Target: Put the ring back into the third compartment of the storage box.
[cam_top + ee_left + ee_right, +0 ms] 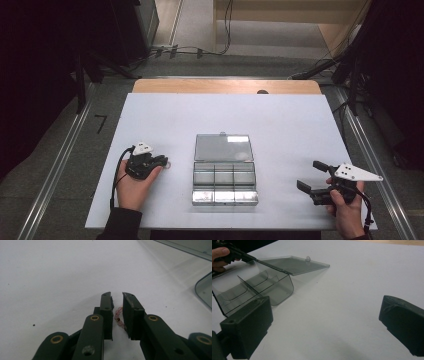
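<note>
Left gripper view: left claw (117, 312) nearly closed around pink chain (118, 318), box (203, 288) edge near.

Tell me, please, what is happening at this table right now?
A person holds a gripper in each hand at a white table. The left gripper is low on the table, its jaws nearly closed around a small pink chain lying between them. A clear compartment box sits open in the middle, lid laid back flat. The right gripper waits to its right, jaws wide open and holding nothing.
</note>
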Tool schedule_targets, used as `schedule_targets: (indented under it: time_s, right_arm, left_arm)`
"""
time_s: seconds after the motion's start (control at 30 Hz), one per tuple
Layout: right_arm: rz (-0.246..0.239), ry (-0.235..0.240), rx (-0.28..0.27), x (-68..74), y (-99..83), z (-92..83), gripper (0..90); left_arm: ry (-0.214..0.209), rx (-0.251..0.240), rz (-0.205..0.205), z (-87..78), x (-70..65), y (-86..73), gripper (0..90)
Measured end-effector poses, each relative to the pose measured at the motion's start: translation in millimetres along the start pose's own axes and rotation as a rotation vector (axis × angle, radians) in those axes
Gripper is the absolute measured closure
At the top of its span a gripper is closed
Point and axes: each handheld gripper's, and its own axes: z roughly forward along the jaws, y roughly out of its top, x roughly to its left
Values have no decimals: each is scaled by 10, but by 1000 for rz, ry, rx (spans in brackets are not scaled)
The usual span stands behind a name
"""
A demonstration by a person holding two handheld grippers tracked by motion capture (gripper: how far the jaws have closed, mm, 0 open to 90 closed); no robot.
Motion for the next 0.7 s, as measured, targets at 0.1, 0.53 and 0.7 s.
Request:
schedule_targets:
  time_s: [0.1, 0.53, 0.7]
  right_arm:
    - [4, -2, 3, 6, 1, 4, 0]
    - [3, -2, 16, 34, 3, 35, 0]
    - [-1, -3, 14, 30, 3, 39, 0]
  left_arm:
    - [36, -2, 45, 14, -64, -5, 788]
    - [19, -6, 44, 12, -64, -13, 866]
    - [-2, -16, 18, 4, -43, -17, 878]
